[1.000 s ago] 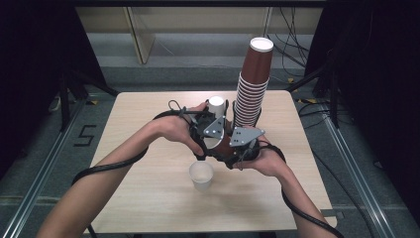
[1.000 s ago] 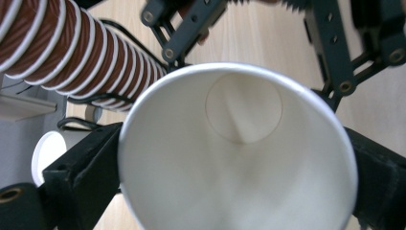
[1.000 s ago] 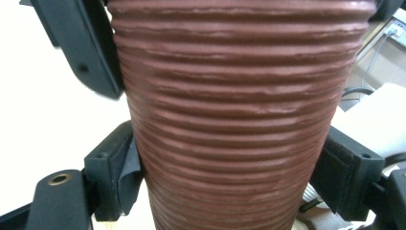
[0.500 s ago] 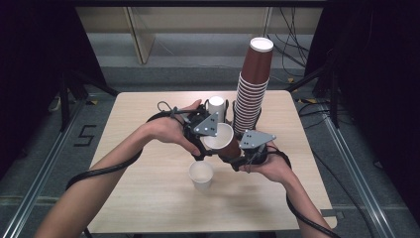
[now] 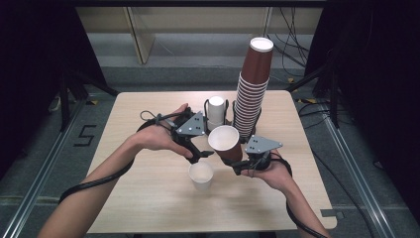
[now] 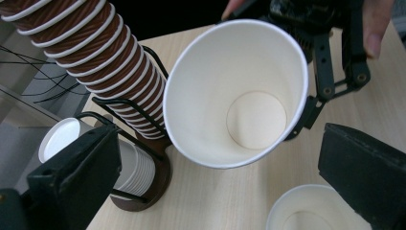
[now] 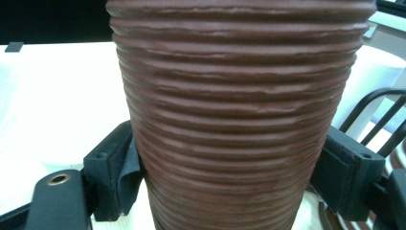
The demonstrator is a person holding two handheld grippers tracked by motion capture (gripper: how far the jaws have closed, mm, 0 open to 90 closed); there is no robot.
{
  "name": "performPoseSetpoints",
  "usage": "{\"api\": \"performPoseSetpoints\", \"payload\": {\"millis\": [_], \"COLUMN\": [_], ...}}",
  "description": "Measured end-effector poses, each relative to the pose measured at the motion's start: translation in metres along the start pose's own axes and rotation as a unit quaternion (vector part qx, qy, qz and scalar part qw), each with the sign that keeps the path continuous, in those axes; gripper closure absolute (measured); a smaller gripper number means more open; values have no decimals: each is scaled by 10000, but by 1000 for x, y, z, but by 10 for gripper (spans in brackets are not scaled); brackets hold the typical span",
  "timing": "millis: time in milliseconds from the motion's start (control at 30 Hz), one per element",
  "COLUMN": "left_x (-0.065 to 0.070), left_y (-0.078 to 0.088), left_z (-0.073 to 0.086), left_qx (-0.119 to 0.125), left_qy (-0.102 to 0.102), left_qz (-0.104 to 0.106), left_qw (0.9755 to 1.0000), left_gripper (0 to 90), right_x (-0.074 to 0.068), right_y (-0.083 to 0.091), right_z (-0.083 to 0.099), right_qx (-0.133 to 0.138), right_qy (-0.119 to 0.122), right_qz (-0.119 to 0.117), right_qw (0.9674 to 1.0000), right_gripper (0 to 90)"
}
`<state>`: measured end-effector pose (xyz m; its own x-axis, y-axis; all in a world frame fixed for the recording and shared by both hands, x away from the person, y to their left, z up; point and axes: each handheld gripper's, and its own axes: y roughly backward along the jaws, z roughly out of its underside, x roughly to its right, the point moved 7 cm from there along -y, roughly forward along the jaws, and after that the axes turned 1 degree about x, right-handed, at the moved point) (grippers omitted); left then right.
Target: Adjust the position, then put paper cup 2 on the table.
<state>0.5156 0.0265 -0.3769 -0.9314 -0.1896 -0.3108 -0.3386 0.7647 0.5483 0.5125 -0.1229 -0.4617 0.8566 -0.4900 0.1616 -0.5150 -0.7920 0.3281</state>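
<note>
Fingers of the right gripper [image 5: 236, 166] clamp the brown cup [image 5: 225, 143] above the white cup [image 5: 201, 175]; the left gripper [image 5: 200, 154], empty, has just been opening wide.

Both forearms are bare, without sleeves. The left gripper [image 5: 204, 154] and right gripper [image 5: 236, 167] are black, each with a grey three-cornered plate with small holes and a black cable.
</note>
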Motion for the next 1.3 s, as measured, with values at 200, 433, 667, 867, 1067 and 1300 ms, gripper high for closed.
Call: {"api": "performPoseSetpoints", "payload": {"millis": [200,433,667,867,1067,1300], "left_x": [2,3,4,2,5,11], "left_y": [7,13,24,30,34,39], "left_z": [11,26,35,43,47,55], "left_qx": [218,528,913,1044,1068,1145], "left_qy": [324,783,1214,1405,1456,1593], "left_qz": [-146,-360,-649,-856,-951,-1042], "left_qw": [9991,9949,9863,9808,9790,9750], "left_gripper": [1,0,0,0,0,0], "right_x": [-2,-3,-3,-3,-4,-7], "right_y": [-4,-8,-14,-20,-26,-29], "right_z": [8,15,21,25,26,29], "right_qx": [132,190,260,254,296,211], "right_qy": [-259,-438,-650,-705,-805,-728], "right_qz": [43,89,124,107,161,169], "right_qw": [9996,9988,9975,9971,9962,9970], "right_gripper": [206,205,206,205,205,205]}}
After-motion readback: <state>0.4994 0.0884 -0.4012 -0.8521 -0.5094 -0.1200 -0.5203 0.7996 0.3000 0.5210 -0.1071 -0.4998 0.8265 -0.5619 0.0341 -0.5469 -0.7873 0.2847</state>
